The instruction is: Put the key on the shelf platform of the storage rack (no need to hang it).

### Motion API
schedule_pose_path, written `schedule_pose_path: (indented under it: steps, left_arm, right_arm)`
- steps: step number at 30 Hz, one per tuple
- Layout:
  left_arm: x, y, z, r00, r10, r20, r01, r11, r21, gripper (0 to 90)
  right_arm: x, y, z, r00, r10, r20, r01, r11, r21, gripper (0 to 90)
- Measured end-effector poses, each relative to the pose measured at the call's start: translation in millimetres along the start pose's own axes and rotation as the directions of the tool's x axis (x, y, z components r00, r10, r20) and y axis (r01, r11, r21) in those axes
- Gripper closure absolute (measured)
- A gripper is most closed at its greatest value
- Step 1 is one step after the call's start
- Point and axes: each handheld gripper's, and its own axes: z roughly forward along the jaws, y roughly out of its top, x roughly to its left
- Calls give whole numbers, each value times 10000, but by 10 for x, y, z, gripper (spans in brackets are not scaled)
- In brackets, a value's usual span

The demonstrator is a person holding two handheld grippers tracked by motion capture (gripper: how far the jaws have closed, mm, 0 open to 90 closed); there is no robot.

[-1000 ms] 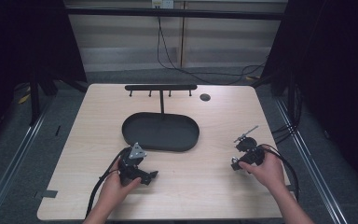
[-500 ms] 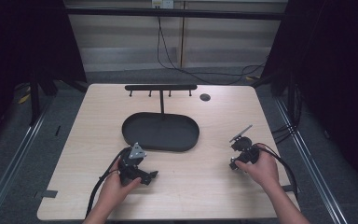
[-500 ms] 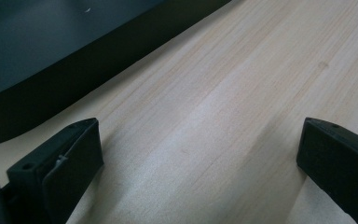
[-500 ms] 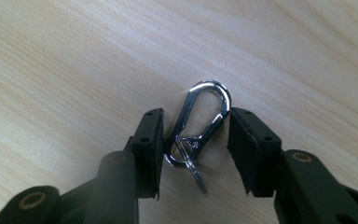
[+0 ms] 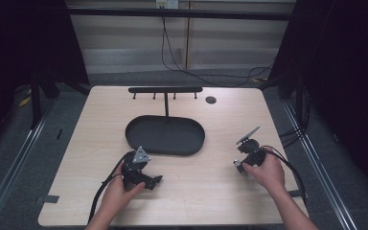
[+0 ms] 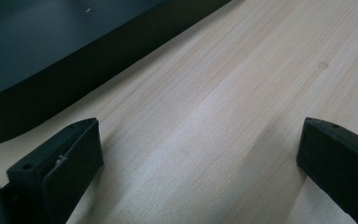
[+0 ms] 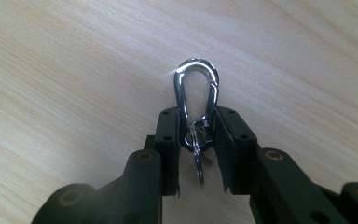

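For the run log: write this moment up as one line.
right hand-held gripper: shut on carabiner, over table | left hand-held gripper: open, nothing held, beside black tray | hook stand: bare

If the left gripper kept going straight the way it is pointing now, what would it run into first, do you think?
Probably nothing at once: the open left gripper points along bare table. The black tray lies off to its side, so it would likely slide past, though depth is hard to judge.
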Motion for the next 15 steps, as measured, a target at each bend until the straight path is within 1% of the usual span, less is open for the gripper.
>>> schedule_pose_path:
  steps: [2, 3, 5, 8, 13, 15]
  left_arm:
    - [0, 0, 0, 10000, -4, 0, 4, 10000, -1, 0]
    - [0, 0, 0, 10000, 0, 3, 0, 10000, 5, 0]
    - [0, 0, 0, 10000, 1, -1, -1, 10000, 5, 0]
    - [0, 0, 0, 10000, 5, -2, -5, 10000, 6, 0]
    - [0, 0, 0, 10000, -3, 2, 3, 10000, 3, 0]
    - [0, 0, 0, 10000, -2, -2, 2, 10000, -1, 0]
  right_arm:
    - [0, -1, -9, 10000, 17, -60, -17, 10000, -28, 727]
    - [-3, -4, -40, 9999, 10, -131, -12, 9999, -158, 729]
    - [9, 2, -62, 10000, -69, 20, 69, 10000, -46, 729]
    - [26, 16, -101, 9997, -193, -136, 191, 9998, -101, 729]
    - [110, 72, -196, 9986, -509, -125, 507, 9986, -176, 732]
    - [143, 101, -234, 9983, -541, -194, 535, 9982, -268, 734]
